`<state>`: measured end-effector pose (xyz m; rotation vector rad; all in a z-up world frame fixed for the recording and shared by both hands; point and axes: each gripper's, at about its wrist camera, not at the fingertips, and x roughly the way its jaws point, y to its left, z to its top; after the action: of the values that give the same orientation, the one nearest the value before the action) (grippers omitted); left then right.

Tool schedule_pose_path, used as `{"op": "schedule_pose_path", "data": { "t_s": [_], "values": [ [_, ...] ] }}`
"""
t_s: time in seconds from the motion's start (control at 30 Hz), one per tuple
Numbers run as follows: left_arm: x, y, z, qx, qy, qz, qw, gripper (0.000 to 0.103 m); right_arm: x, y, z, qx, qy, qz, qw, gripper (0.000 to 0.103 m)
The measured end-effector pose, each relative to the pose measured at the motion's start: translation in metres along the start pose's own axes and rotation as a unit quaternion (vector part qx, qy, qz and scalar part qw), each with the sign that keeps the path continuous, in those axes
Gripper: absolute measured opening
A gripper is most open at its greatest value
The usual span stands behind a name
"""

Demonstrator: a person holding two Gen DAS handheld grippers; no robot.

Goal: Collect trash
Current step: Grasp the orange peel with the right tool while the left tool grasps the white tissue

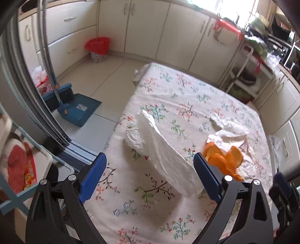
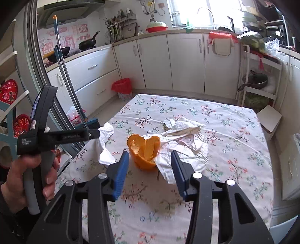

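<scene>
Bright window glare, fisheye-warped edges, slight blur

Crumpled paper tissue, matt cloth tablecloth

I see a blue dustpan and broom on the floor, white cabinets behind, a wok up top.

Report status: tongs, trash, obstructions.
Left tongs open over tissue. Right tongs open, framing orange peel. Nothing gripped, nothing in the way.
</scene>
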<state>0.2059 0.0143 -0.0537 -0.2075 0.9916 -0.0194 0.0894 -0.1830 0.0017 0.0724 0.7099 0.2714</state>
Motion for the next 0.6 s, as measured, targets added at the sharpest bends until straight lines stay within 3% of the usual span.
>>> {"op": "schedule_pose_path", "data": {
  "t_s": [0.37,0.53,0.6],
  "values": [
    [0.028,0.003,0.013,-0.006,0.026,-0.001,0.9996,0.087,0.060,-0.010,0.017,0.017,0.046,0.006,0.999,0.033],
    [0.040,-0.004,0.012,0.015,0.042,0.007,0.9990,0.075,0.080,-0.009,0.015,0.012,0.068,0.001,0.998,0.029],
    [0.045,-0.007,0.011,0.021,0.051,0.007,0.9985,0.064,0.085,-0.009,0.015,0.012,0.074,-0.001,0.997,0.026]
  ]
}}
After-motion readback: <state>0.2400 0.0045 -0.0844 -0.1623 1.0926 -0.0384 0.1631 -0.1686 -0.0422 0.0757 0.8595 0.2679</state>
